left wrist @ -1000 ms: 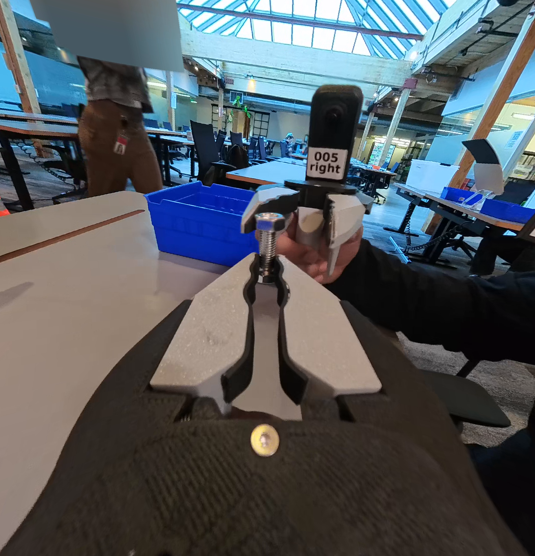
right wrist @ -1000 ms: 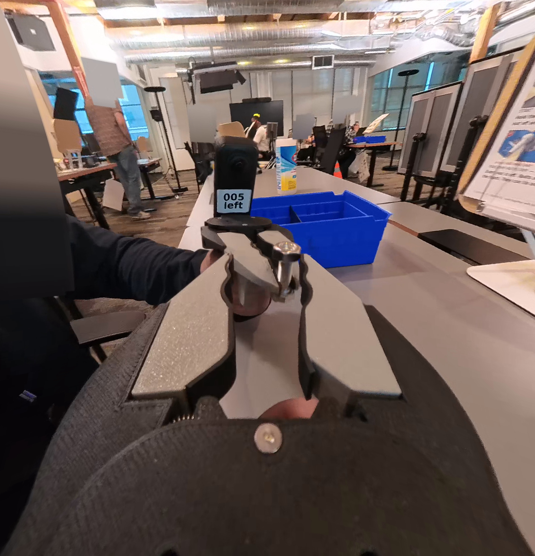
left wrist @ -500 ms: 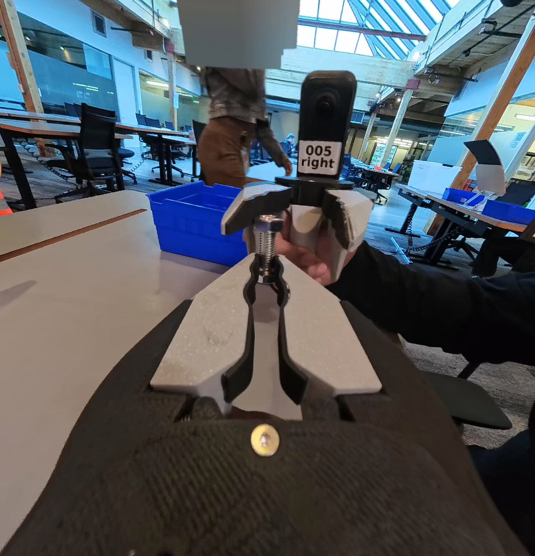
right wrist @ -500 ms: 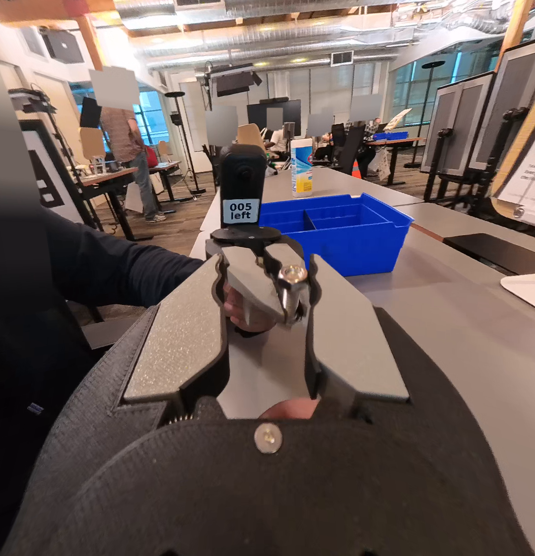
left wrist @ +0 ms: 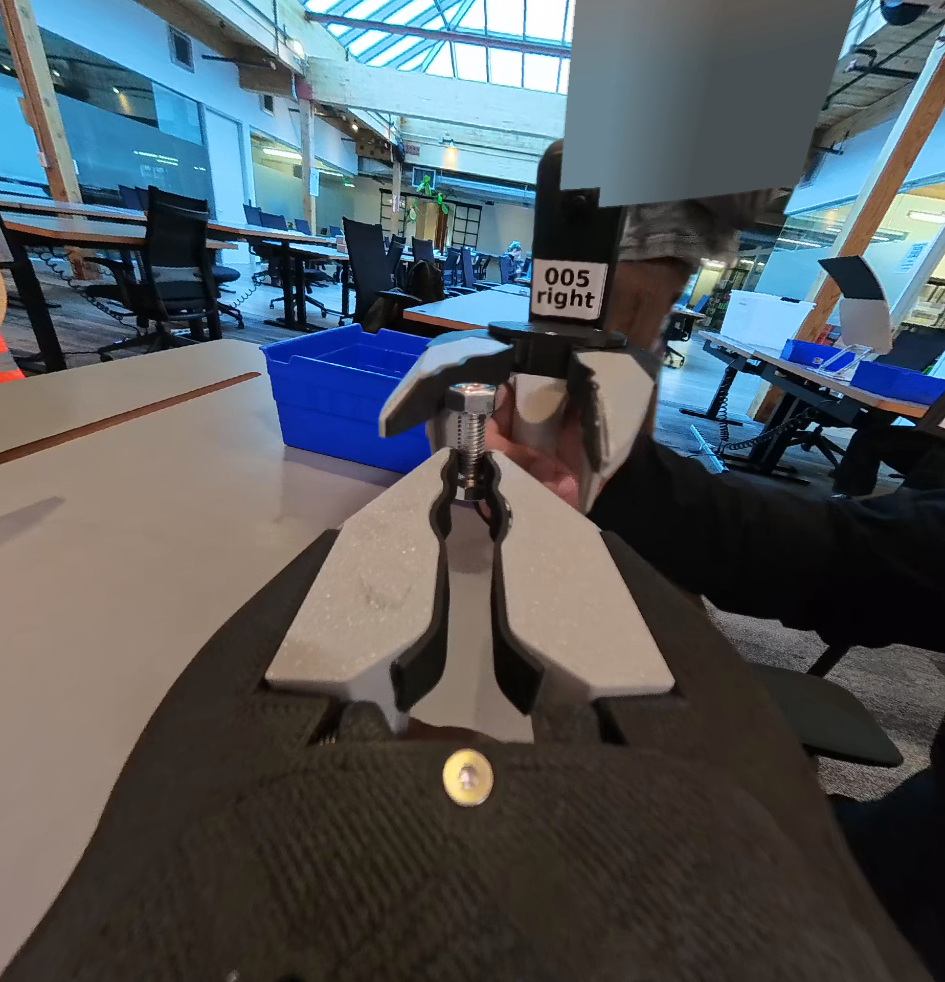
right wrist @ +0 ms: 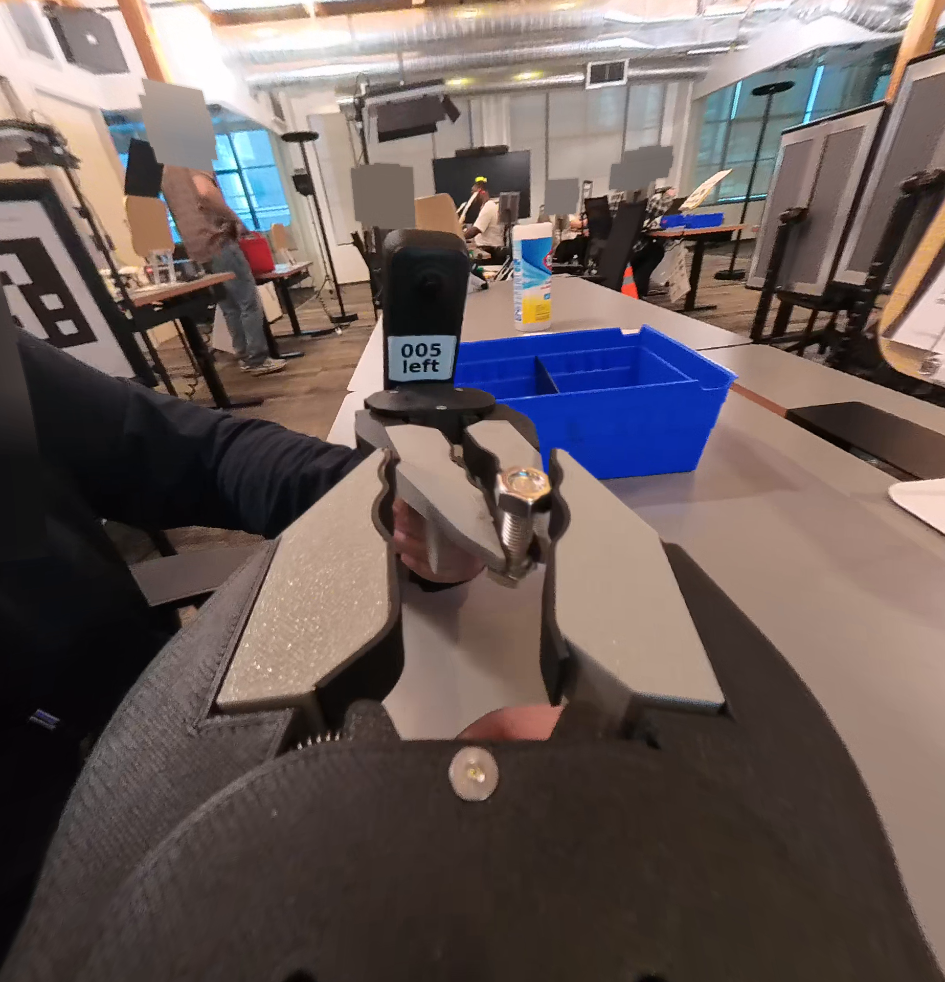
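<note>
A blue divided bin (right wrist: 592, 404) sits on the grey table (right wrist: 778, 584) (a wipes canister (right wrist: 532, 276) stands behind it).

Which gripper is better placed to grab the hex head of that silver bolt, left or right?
Right, probably: the right gripper is open with the silver steel hex-head bolt between its fingers, head close to one; the left gripper is shut on the lower threads.

Left wrist view: close behind its gripper fingers, facing the other gripper | Right wrist view: same placement, facing back at it | Shared: silver bolt (left wrist: 471, 436) (right wrist: 519, 518), blue bin (left wrist: 332, 404) (right wrist: 619, 425), grey table (left wrist: 114, 558) (right wrist: 778, 584)
</note>
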A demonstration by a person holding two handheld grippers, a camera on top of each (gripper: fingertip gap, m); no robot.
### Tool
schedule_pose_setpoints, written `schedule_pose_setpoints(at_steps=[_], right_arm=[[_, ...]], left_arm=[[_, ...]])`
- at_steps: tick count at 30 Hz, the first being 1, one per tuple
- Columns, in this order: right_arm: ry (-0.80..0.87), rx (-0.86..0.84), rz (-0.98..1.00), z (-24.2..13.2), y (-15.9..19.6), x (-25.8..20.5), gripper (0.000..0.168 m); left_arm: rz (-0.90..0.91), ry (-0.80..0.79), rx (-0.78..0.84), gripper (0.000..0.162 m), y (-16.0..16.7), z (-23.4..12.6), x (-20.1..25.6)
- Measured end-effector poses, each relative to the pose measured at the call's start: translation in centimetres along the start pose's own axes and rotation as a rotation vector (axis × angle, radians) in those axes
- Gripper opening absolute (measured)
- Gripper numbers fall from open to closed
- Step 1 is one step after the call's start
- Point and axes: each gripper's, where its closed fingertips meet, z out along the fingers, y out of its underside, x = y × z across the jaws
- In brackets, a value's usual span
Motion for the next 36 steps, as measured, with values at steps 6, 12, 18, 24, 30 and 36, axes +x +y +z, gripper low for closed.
schedule_pose_setpoints(at_steps=[6,12,18,24,30,36], right_arm=[[0.055,0.0,-0.014,-2.1,0.2,-0.3,0.058],[0.099,0.065,-0.014,-4.5,-0.3,-0.1,0.046],[0.067,0.048,-0.005,-1.3,-0.7,1.2,0.05],[0.046,0.019,0.011,-1.6,0.2,0.6,0.056],[0.087,0.099,0.012,-4.4,-1.0,0.8,0.045],[0.088,0.015,0.02,-1.0,0.3,1.9,0.046]], left_arm=[[0.008,-0.019,-0.005,0.007,0.1,-0.1,-0.5],[-0.029,-0.029,0.012,0.007,-0.2,-0.4,-1.1],[-0.018,-0.017,0.001,0.007,0.0,-0.1,-0.6],[-0.005,-0.05,0.006,0.007,-0.2,-0.5,-1.4],[-0.045,-0.062,0.018,0.007,-0.4,-0.8,-2.1],[-0.02,-0.038,0.003,0.007,-0.1,-0.3,-1.1]])
